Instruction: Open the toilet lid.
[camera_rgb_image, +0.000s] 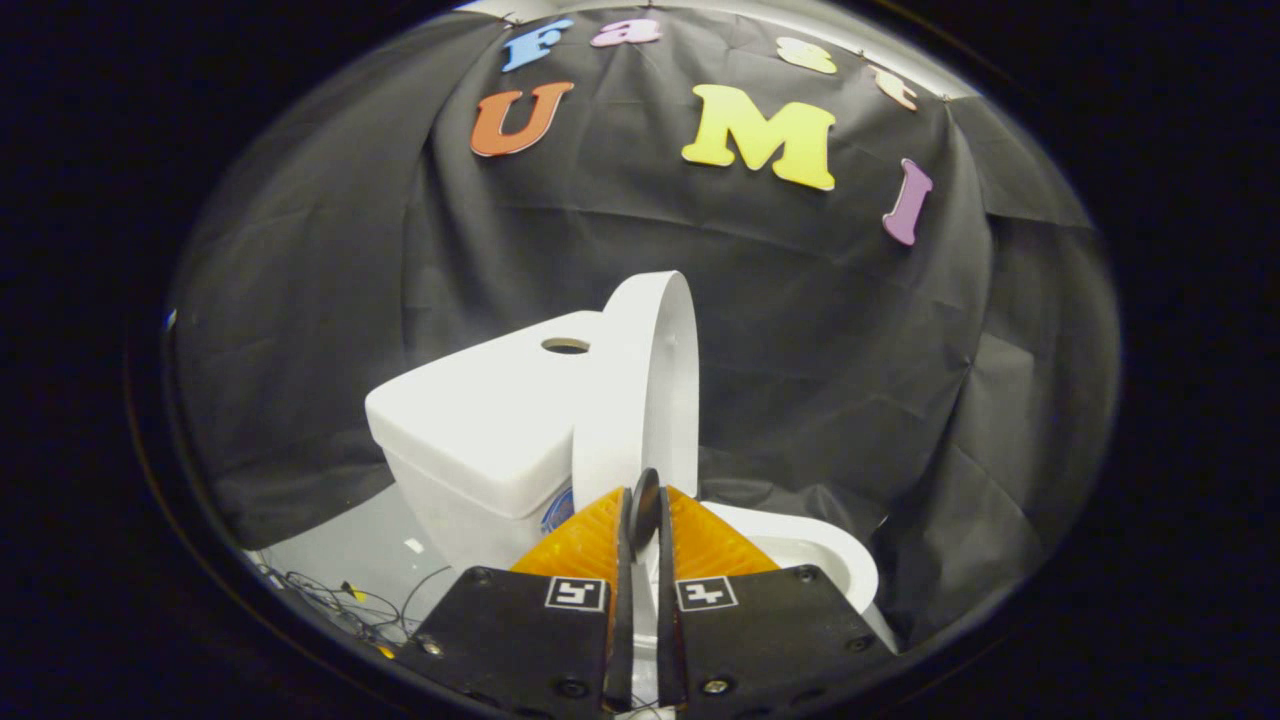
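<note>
The white toilet lid (640, 390) stands upright, seen nearly edge-on, resting back by the tank (470, 420). The open seat and bowl (815, 555) curve away beyond my right finger. My gripper (643, 510) is shut, its orange fingers (580, 545) pressed close with only a thin slit between the black pads. The tips sit right in front of the lid's lower part. I cannot tell whether they touch it. Nothing is held between them.
The tank top has a round flush hole (565, 346). Black cloth hangs behind and to the right of the toilet. Loose cables (330, 600) lie on the grey floor (350, 545) to the left of the tank.
</note>
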